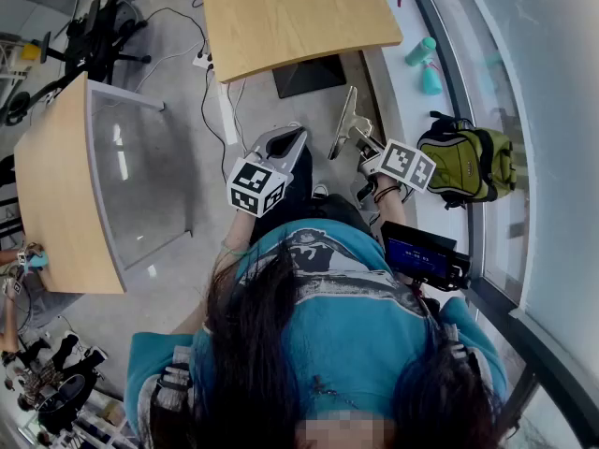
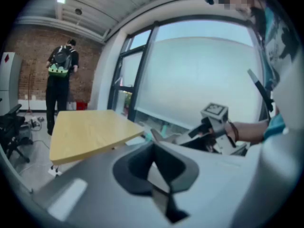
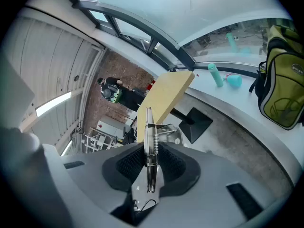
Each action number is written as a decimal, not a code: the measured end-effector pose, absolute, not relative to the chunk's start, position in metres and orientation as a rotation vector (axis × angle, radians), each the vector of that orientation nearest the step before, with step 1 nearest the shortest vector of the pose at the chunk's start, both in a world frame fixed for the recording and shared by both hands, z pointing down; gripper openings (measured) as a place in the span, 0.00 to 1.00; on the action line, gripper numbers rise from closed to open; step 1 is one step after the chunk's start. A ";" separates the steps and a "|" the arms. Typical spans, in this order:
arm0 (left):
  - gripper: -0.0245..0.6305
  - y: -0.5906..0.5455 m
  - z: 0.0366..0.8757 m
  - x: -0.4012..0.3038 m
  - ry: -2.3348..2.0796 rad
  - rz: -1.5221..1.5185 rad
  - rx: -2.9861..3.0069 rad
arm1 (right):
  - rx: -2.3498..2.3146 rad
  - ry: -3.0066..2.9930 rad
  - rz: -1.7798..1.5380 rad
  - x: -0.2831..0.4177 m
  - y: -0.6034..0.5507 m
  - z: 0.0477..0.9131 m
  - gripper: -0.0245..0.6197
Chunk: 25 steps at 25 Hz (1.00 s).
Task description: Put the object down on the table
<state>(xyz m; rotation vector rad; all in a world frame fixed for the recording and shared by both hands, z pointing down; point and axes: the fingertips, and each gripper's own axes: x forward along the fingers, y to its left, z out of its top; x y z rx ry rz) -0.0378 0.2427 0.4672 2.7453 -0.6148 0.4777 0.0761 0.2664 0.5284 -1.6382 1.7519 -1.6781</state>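
My right gripper [image 1: 367,153] is shut on a flat metal clip with a coil spring [image 3: 150,141], held edge-on between the black pads. In the head view the clip [image 1: 347,123] sticks out ahead over the grey floor, short of the wooden table [image 1: 290,12]. In the right gripper view the table [image 3: 166,99] stands beyond the clip's tip. My left gripper [image 1: 284,148] hangs just left of the right one, its pads [image 2: 137,167] pressed together with nothing between them. In the left gripper view the right gripper [image 2: 213,122] and the clip's tip [image 2: 158,136] show beside the table [image 2: 85,132].
A second wooden table [image 1: 56,185] with a glass panel stands to the left. A green backpack [image 1: 468,162] and a teal bottle [image 1: 421,51] lie on the window ledge at right. The table's black base plate [image 1: 309,75] and cables are on the floor. A person [image 2: 59,87] stands far off.
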 end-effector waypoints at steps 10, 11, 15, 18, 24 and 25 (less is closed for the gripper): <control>0.04 0.134 0.468 -0.020 -0.589 0.427 2.765 | -1.696 1.737 -1.652 0.098 0.170 0.525 0.18; 0.04 0.120 0.465 -0.019 -0.586 0.419 2.768 | -1.701 1.737 -1.647 0.099 0.157 0.523 0.18; 0.04 0.064 0.463 -0.015 -0.584 0.387 2.762 | -1.707 1.740 -1.646 0.102 0.106 0.517 0.18; 0.04 0.026 0.463 -0.012 -0.576 0.365 2.764 | -1.728 1.755 -1.644 0.104 0.069 0.515 0.18; 0.04 -0.037 0.466 -0.009 -0.541 0.363 2.777 | -1.721 1.731 -1.655 0.102 0.002 0.522 0.18; 0.04 -0.047 0.466 -0.011 -0.537 0.363 2.777 | -1.720 1.729 -1.655 0.101 -0.008 0.522 0.18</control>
